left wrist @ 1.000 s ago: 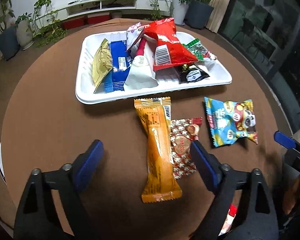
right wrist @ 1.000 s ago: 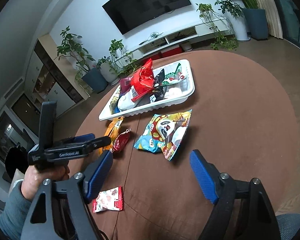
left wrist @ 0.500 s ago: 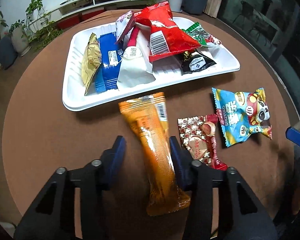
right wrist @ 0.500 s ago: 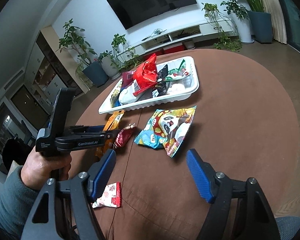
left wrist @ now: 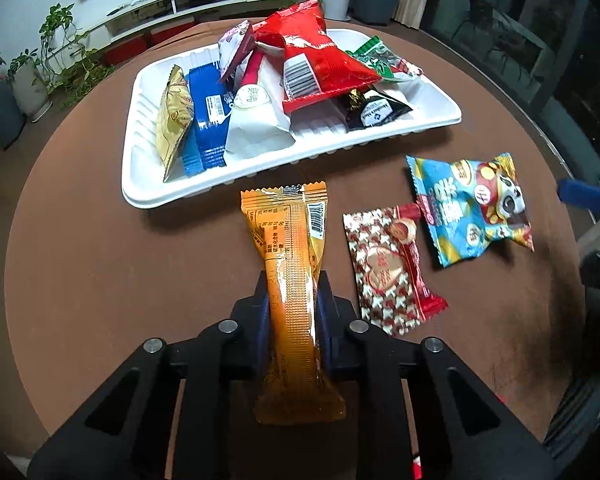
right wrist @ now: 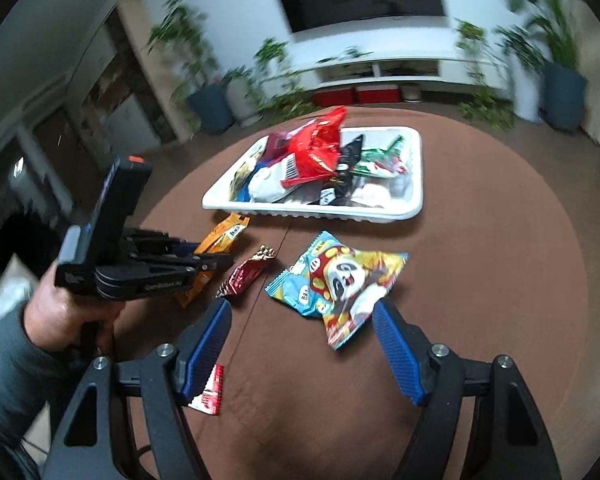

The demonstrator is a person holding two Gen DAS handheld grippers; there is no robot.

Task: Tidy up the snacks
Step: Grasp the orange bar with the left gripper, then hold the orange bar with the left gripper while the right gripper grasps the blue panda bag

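Round brown bench (left wrist: 100,280) carrying a white tray (left wrist: 148,184) heaped with snacks. Left tool (left wrist: 291,312), tilted steeply down, just closed on the orange snack bar (left wrist: 288,248) lying near the tray's front rim. Right tool (right wrist: 300,344) gaping, empty, hovering above the blue panda packet (right wrist: 340,280).

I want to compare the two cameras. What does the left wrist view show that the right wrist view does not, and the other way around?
Only the left wrist view shows the left gripper from behind, both pads pressed on the orange snack bar.
Only the right wrist view shows the hand holding that gripper and the open right gripper.
Both show the white tray, the blue panda packet and the red patterned candy.
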